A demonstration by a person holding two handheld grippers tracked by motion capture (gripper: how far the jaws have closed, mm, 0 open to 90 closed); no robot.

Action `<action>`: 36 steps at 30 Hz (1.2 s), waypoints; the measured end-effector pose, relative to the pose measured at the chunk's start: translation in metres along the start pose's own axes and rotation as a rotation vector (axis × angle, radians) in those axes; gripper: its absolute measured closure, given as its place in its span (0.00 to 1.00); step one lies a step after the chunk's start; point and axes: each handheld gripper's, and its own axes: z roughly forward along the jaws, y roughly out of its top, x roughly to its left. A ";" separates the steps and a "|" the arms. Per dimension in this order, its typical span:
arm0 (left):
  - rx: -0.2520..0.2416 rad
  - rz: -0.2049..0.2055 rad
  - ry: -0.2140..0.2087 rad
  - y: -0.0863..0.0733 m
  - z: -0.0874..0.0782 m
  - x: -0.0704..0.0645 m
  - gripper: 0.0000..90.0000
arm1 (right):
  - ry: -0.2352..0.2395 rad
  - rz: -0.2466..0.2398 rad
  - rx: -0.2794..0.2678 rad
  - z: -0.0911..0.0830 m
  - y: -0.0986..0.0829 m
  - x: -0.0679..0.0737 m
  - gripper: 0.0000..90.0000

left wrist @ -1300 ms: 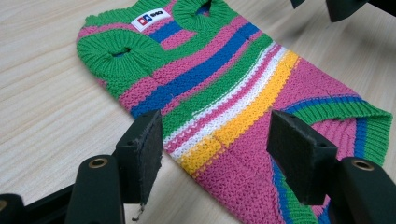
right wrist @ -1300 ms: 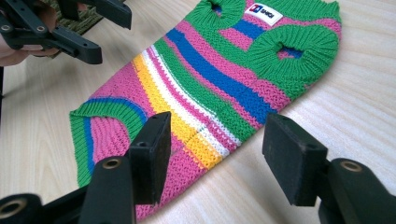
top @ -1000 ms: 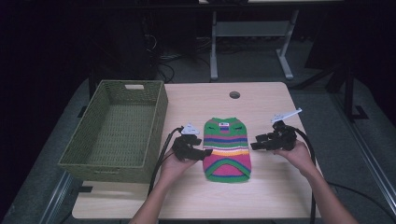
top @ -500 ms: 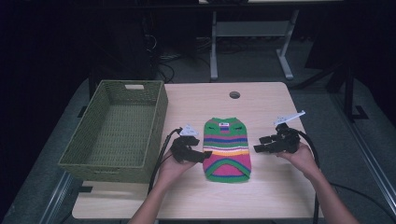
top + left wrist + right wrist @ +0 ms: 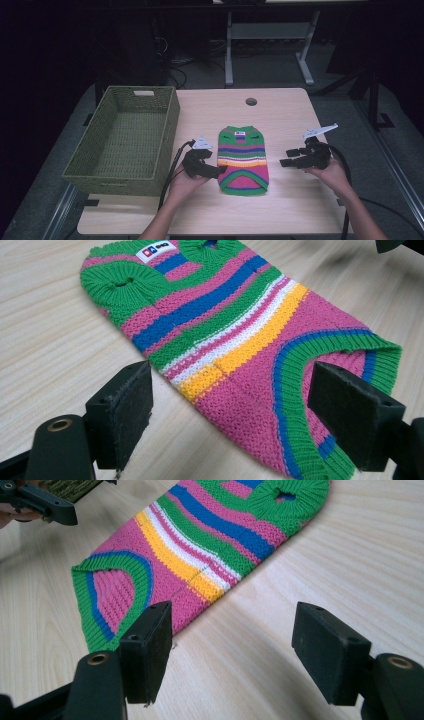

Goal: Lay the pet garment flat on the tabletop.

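Note:
A small knitted sweater point(image 5: 244, 159) with green, pink, blue, white and yellow stripes lies flat on the wooden table point(image 5: 300, 200), neck pointing away from me. My left gripper point(image 5: 220, 172) is at the sweater's lower left edge. In the left gripper view it point(image 5: 235, 390) stands open, and the sweater point(image 5: 240, 340) lies ahead of and between the jaws, its hem by the right jaw. My right gripper point(image 5: 285, 157) hovers to the right of the sweater, apart from it. In the right gripper view it point(image 5: 235, 630) is open over bare wood, the sweater point(image 5: 200, 545) ahead and to the left.
A green woven basket point(image 5: 115, 182) with nothing in it stands at the table's left side, close to my left hand. A round cable hole point(image 5: 251, 101) sits at the table's far middle. Bare wood surrounds the sweater at the front and right.
My right gripper has drawn back a little to the right, away from the sweater. The left gripper has barely shifted. The sweater lies as before.

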 end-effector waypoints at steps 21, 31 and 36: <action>-0.011 0.020 -0.002 -0.013 -0.011 -0.015 0.20 | 0.003 0.000 0.009 -0.012 -0.030 0.009 0.30; 0.001 0.031 0.010 -0.021 -0.017 -0.018 0.20 | -0.009 -0.008 0.006 -0.020 -0.042 0.016 0.30; 0.001 0.043 0.009 -0.024 -0.020 -0.021 0.20 | -0.016 -0.016 -0.001 -0.023 -0.049 0.017 0.30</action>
